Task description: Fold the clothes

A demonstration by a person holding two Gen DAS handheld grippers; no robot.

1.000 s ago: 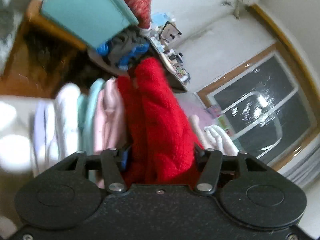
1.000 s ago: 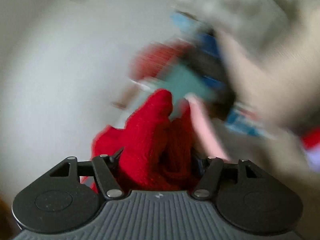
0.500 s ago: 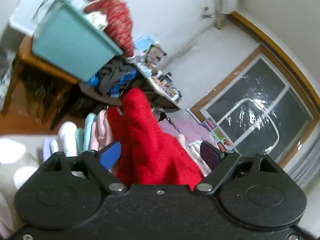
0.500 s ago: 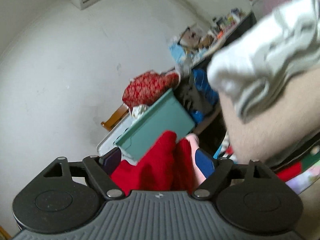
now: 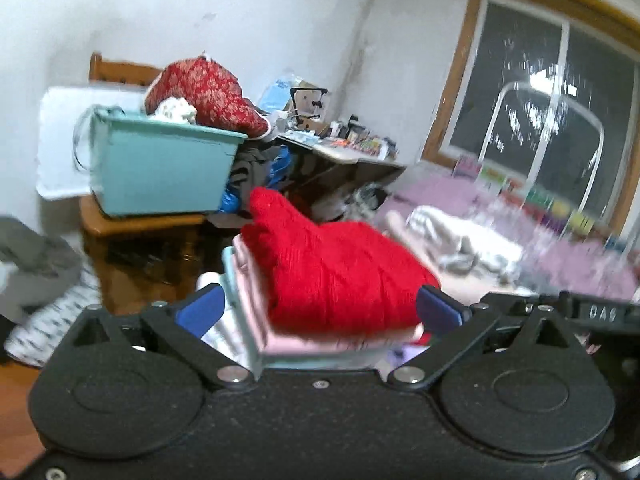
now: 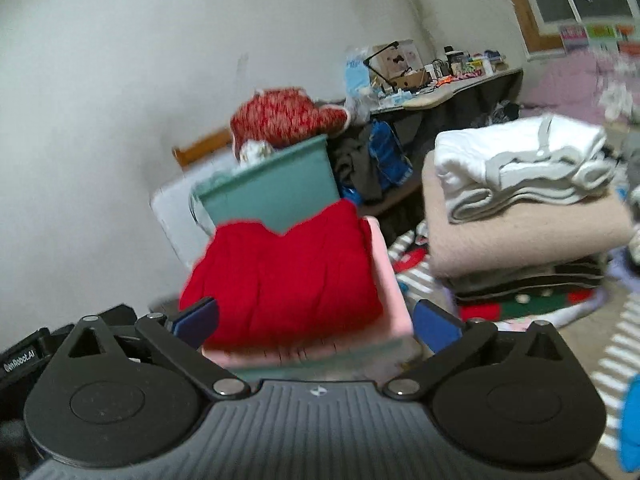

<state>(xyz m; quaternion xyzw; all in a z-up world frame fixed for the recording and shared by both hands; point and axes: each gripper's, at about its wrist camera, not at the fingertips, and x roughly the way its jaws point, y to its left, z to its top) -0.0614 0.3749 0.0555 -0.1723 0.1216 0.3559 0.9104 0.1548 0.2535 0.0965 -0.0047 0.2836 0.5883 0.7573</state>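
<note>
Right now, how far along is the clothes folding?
Done: the folded red sweater lies on top of the pink and teal stack, beside a second folded pile. In hand: nothing; the left gripper and the right gripper have just been opening, fingers clear. Left: loose clothes on the bed.

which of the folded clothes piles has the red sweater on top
The nearer pile, right in front of both grippers: the red sweater lies on its pink and teal folded layers. The other pile, off to the right, is topped by a white garment over a beige one.
</note>
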